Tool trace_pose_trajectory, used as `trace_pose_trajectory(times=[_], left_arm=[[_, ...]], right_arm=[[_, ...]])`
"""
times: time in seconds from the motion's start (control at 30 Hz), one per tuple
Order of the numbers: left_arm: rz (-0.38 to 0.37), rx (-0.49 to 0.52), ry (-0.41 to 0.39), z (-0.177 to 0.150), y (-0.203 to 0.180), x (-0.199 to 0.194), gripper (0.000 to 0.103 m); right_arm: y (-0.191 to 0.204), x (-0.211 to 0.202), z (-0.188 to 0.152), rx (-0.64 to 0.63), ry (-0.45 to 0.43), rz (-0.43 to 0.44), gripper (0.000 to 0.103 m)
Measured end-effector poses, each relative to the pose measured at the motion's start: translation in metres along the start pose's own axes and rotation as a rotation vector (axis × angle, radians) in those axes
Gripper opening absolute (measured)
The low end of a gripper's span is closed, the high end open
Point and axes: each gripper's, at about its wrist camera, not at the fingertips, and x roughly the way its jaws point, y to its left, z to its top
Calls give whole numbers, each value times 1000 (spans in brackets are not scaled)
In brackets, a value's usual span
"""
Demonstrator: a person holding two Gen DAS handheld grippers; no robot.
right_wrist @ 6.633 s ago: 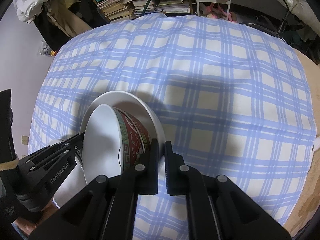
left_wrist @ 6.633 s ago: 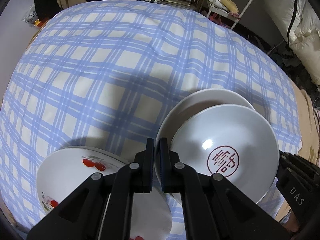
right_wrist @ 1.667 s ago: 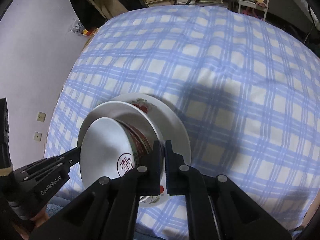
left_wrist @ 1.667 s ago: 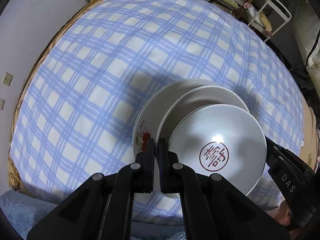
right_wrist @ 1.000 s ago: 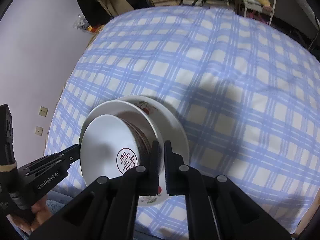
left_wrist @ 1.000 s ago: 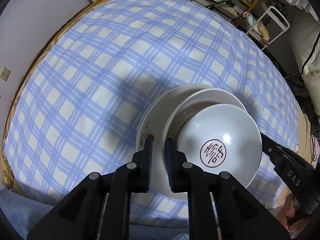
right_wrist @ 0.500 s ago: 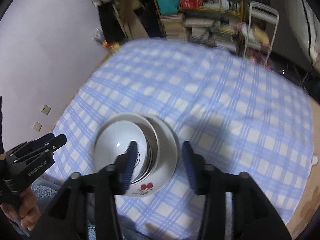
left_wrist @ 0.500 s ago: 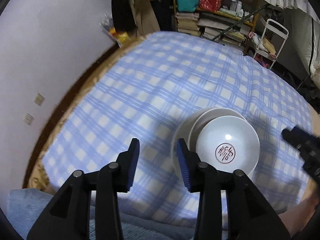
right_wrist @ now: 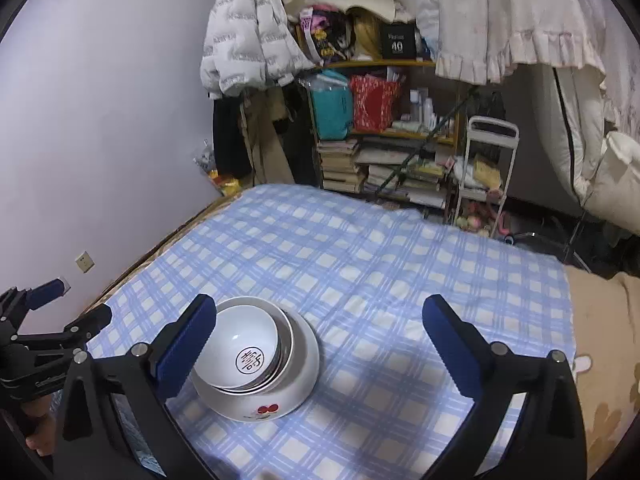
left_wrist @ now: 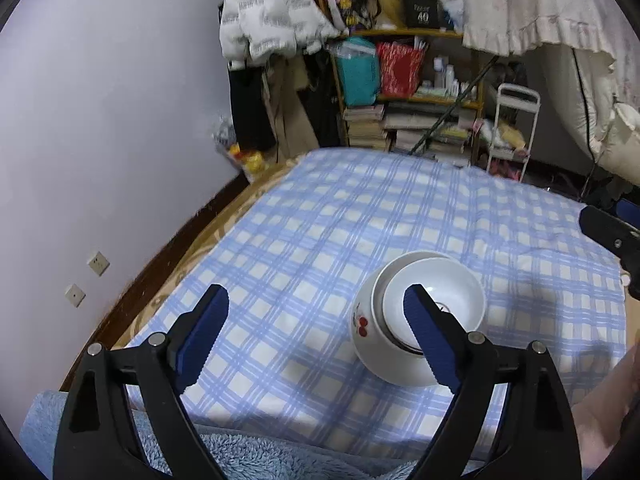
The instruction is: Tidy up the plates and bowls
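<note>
A stack of dishes stands on the blue checked cloth [right_wrist: 400, 272]. A white bowl with a red character [right_wrist: 246, 346] sits on a white plate [right_wrist: 286, 344], and both rest on a white dish with red cherries [right_wrist: 280, 400]. The stack also shows in the left wrist view: bowl [left_wrist: 440, 288] and cherry dish [left_wrist: 372, 340]. My left gripper [left_wrist: 316, 328] is open and empty, raised above the cloth left of the stack. My right gripper [right_wrist: 320, 336] is open and empty, raised above the stack's right side.
A lilac wall [right_wrist: 100, 120] runs along the left. Behind the cloth-covered surface stand a shelf with books and bags [right_wrist: 380, 152], hanging clothes [right_wrist: 248, 40] and a white trolley [right_wrist: 484, 172]. A light blue fleece [left_wrist: 260, 456] lies at the near edge.
Both grippers let go of the dishes, opened wide and pulled up and back. The bowl and plate now rest stacked on the cherry dish on the cloth.
</note>
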Motion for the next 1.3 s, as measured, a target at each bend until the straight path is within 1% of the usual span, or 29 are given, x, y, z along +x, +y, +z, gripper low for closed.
trace_pose_trajectory(times=[0.1,0.17,0.27,0.4,0.63,0.87,1.03,1.3], left_arm=[[22,-19,-76,-6,2,-15,91],[25,-38,-108,-9,6,-21,91],[28,-59,-139,-13,11,-27,91],[29,-76,-172,-16,14,-35,91],[16,-67,-170,-17,13,-30,91],[23,-41,-159,-16,4,-23,91],[5,-39,-153,-16,1,-19,91],[-1,-27,-149,-17,-4,-16,91]], right_arm=[[3,-9,-6,-9,-30,-8,103],[4,-15,-12,-19,-63,-20,103],[8,-20,-20,-55,-99,-46,103],[11,-23,-25,-95,-121,-69,103],[10,-29,-25,-78,-162,-68,103],[5,-25,-24,-61,-149,-70,103],[5,-24,-25,-60,-145,-70,103],[4,-24,-24,-59,-146,-70,103]])
